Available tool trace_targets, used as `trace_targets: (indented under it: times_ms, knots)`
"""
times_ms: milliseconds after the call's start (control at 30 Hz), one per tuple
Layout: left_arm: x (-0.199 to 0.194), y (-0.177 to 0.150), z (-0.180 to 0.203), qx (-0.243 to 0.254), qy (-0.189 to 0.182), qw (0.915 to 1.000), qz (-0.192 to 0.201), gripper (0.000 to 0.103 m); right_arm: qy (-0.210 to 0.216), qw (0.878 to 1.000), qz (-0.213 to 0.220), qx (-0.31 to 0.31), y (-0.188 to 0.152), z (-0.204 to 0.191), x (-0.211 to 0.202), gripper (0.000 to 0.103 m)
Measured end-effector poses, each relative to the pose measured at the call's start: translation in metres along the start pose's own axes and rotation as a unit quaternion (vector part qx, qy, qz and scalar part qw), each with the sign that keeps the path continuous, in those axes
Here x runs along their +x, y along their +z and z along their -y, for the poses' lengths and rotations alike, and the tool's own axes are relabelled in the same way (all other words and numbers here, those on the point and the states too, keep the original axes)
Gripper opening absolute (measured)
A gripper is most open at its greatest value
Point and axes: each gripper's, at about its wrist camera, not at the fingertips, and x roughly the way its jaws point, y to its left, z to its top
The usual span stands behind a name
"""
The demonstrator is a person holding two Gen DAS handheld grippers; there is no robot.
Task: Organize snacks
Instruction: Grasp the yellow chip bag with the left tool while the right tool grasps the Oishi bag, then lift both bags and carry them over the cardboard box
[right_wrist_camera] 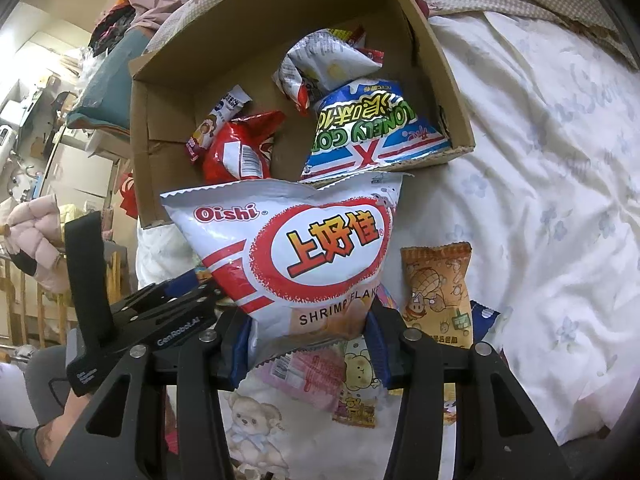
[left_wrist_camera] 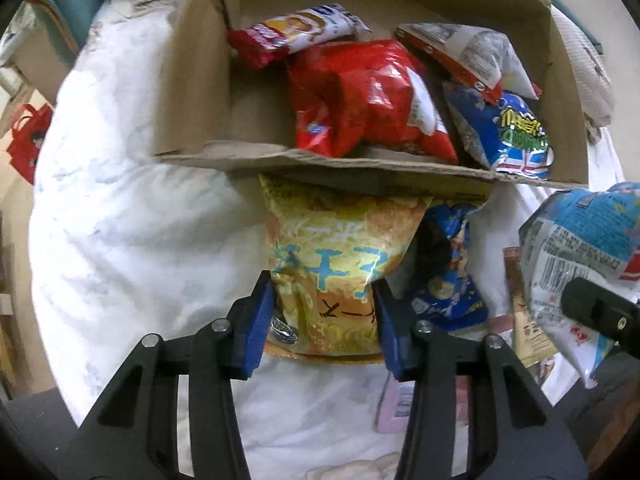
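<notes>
My left gripper (left_wrist_camera: 324,320) is shut on a yellow snack bag (left_wrist_camera: 336,256) and holds it just below the near flap of the cardboard box (left_wrist_camera: 192,92). My right gripper (right_wrist_camera: 308,344) is shut on a white and red Oishi shrimp flakes bag (right_wrist_camera: 304,240), held in front of the same box (right_wrist_camera: 160,92). That bag also shows at the right of the left wrist view (left_wrist_camera: 576,248). The box holds a red bag (left_wrist_camera: 360,96), a blue Lonely God bag (right_wrist_camera: 372,128), a white crumpled bag (right_wrist_camera: 324,60) and a red and white packet (left_wrist_camera: 296,28).
The box sits on a white flowered bedspread (right_wrist_camera: 540,184). Loose snacks lie on it near me: an orange peanut packet (right_wrist_camera: 438,292), a blue bag (left_wrist_camera: 448,280), a pink packet (right_wrist_camera: 308,376). My left gripper's body (right_wrist_camera: 132,320) is at the left. Cluttered shelves stand beyond the bed.
</notes>
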Motion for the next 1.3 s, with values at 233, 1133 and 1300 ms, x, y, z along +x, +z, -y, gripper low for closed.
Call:
trace_targets:
  times_ms: [233,1133,1300]
  knots:
    - [-0.018,-0.019,-0.021,-0.020,0.023,0.9995,0.004,0.042,-0.006,1.000,0.002,-0.010,-0.002,-0.006,-0.001,0.050]
    - [-0.167,0.000,-0.029,-0.020,0.071,0.9799,0.186,0.042,0.093,0.974,0.208,-0.015,0.024,-0.010,-0.108,0.049]
    - [-0.169,0.024,-0.025,-0.009,0.075,0.9782,0.193,0.042,0.090,0.975,0.205,-0.005,0.047,-0.009,-0.105,0.049]
